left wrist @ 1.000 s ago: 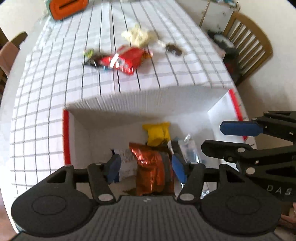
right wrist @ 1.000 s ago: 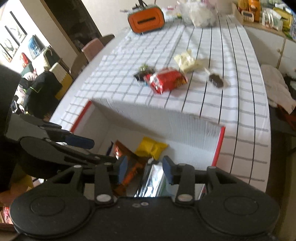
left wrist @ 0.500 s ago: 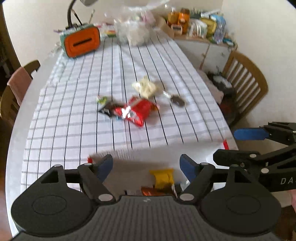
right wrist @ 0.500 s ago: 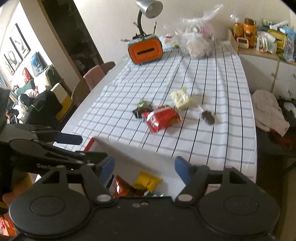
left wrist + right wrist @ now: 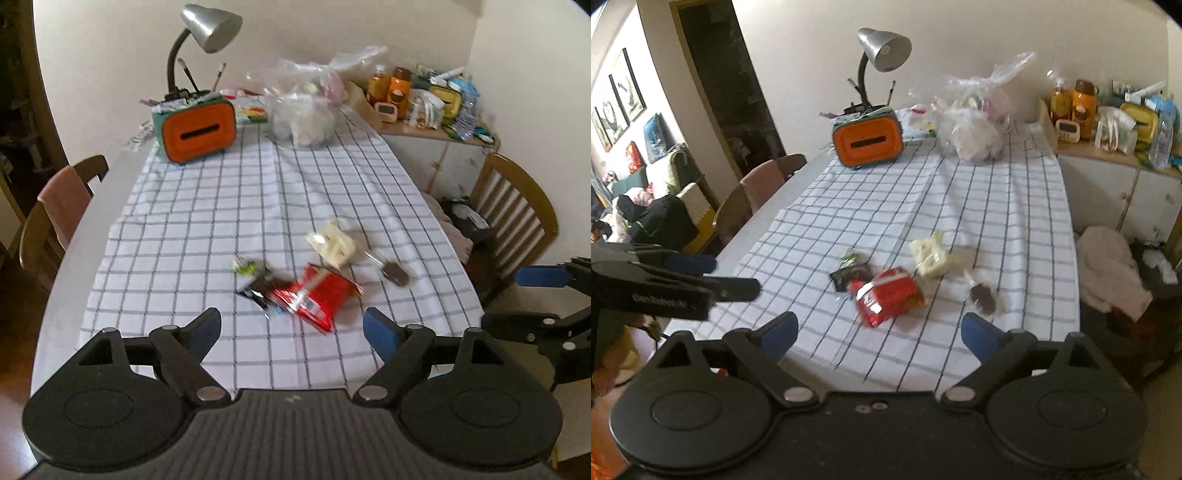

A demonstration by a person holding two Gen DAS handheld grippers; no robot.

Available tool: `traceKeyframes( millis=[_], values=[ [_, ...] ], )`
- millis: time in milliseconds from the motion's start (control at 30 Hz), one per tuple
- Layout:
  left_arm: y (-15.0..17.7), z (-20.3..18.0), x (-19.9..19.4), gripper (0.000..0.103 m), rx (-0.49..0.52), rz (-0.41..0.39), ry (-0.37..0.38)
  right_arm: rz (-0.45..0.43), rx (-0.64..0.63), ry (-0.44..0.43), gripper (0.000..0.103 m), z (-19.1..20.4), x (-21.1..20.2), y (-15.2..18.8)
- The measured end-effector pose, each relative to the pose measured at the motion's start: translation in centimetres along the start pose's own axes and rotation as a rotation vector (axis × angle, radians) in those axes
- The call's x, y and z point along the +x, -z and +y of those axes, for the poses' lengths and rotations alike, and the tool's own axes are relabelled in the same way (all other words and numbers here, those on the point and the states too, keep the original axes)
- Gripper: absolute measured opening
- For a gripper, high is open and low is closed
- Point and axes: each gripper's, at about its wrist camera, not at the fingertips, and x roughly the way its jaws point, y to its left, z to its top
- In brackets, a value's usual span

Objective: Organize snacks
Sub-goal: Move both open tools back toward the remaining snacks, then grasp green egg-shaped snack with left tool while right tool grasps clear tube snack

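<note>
Several snacks lie on the checked tablecloth (image 5: 221, 229): a red packet (image 5: 314, 295), a dark packet with a green end (image 5: 255, 280), a pale yellow packet (image 5: 334, 245) and a small dark wrapped sweet (image 5: 395, 273). They also show in the right wrist view: red packet (image 5: 886, 297), dark packet (image 5: 849, 275), pale packet (image 5: 932, 254), sweet (image 5: 982, 295). My left gripper (image 5: 291, 328) is open and empty, raised before the snacks. My right gripper (image 5: 879, 336) is open and empty too. The box is hidden below both views.
An orange organiser with a lamp (image 5: 197, 129) and a clear plastic bag (image 5: 310, 110) stand at the table's far end. Chairs stand at the left (image 5: 55, 214) and right (image 5: 517, 214). A cluttered cabinet (image 5: 424, 99) stands at the back right.
Both grippers rose out of the white box and opened wide. The box and the packets in it dropped out of view; the table's far end came into view.
</note>
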Motion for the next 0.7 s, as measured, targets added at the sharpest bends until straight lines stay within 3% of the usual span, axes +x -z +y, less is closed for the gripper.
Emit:
traceKeyframes(
  millis=[433, 700],
  values=[
    [-6.0, 4.1, 7.4, 0.084, -0.021, 0.056, -0.031, 0.001, -0.004, 0.118, 0.096, -3.0, 5.4, -4.9],
    [-8.2, 4.9, 13.7, 0.084, 0.001, 0.136, -0.039, 0.016, -0.044, 0.194, 0.096, -4.9, 10.2, -7.1]
  ],
)
